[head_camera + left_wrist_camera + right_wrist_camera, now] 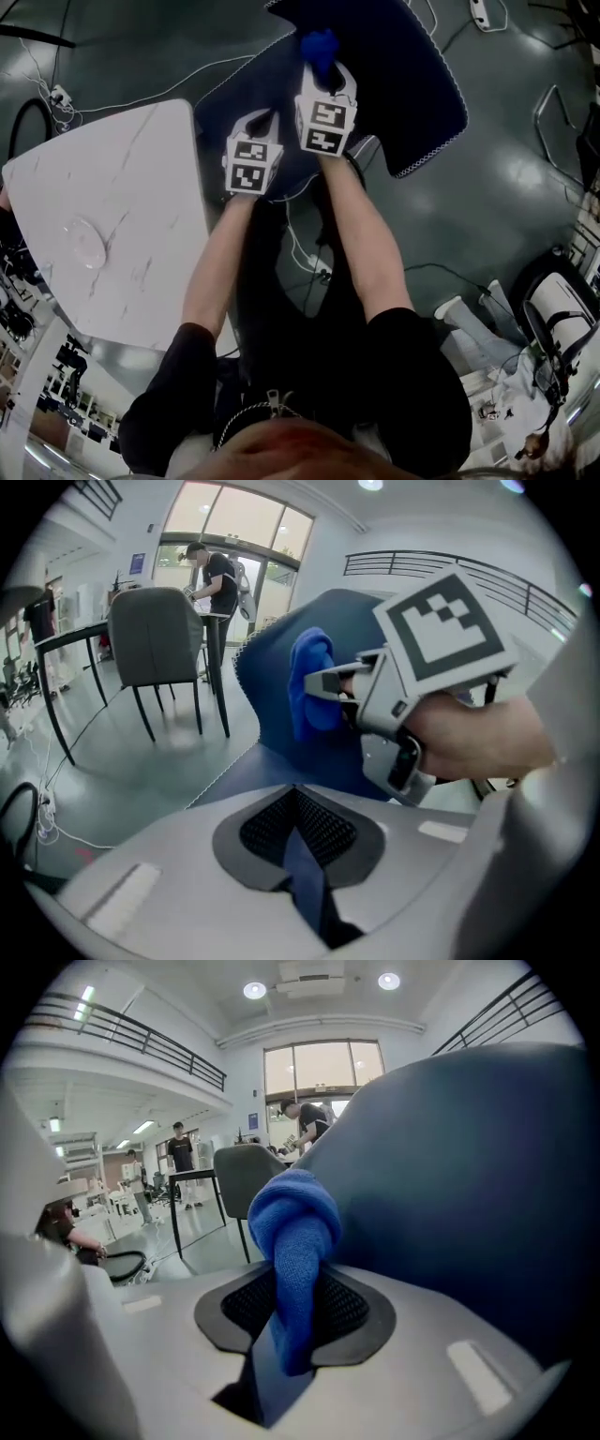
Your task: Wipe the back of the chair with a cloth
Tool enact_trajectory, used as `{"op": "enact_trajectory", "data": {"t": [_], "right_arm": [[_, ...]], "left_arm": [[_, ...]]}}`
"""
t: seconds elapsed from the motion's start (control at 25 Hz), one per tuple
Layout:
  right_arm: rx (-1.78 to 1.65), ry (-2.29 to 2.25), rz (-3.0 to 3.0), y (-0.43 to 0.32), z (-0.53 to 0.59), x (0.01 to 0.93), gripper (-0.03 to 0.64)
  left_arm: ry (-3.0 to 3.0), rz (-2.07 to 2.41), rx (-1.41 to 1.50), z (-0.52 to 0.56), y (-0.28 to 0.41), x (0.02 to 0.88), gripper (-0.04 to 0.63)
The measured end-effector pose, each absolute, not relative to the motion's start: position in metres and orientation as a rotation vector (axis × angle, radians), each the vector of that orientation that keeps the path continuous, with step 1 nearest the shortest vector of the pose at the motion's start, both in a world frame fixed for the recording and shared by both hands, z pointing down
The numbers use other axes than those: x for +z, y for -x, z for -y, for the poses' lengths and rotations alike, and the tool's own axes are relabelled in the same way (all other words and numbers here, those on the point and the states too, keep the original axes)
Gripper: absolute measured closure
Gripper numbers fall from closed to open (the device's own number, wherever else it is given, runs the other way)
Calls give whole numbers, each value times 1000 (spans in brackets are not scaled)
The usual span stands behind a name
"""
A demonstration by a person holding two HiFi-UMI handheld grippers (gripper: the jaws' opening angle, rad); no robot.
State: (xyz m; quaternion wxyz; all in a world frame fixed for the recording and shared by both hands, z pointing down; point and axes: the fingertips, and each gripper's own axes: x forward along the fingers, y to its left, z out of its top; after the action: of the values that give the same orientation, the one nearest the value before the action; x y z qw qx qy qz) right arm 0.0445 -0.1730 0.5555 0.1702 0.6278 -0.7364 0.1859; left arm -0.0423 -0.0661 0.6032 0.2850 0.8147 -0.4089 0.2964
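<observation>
While the blue cloth (319, 45) sits bunched at top centre of the head view, it's clamped in the right gripper (324, 73), jaws closed on it, right at the back of the dark blue chair (422, 84); actual contact unclear. Left gripper (258, 127) is just beside it, lower left, jaws together, nothing between them. White marble table (122, 206) fills the frame's left.

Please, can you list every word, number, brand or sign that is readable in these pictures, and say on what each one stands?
No text can be read in any view.
Right marker cube and left marker cube: black-and-white square patterns only, no letters or digits.
Blue wall sign beside the windows: too small and blurred to read.
</observation>
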Motion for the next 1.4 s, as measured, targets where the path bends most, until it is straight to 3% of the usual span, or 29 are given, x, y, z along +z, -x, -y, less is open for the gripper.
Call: {"op": "enact_trajectory", "data": {"t": [0.4,1.4], "right_arm": [[511,-1623,2192,-3,226,584,502],[639,-1938,1814,-110,121,626,501]], "left_arm": [[-2061,1225,765,74,73,633,586],[-2132,1170,821,56,55,632,586]]}}
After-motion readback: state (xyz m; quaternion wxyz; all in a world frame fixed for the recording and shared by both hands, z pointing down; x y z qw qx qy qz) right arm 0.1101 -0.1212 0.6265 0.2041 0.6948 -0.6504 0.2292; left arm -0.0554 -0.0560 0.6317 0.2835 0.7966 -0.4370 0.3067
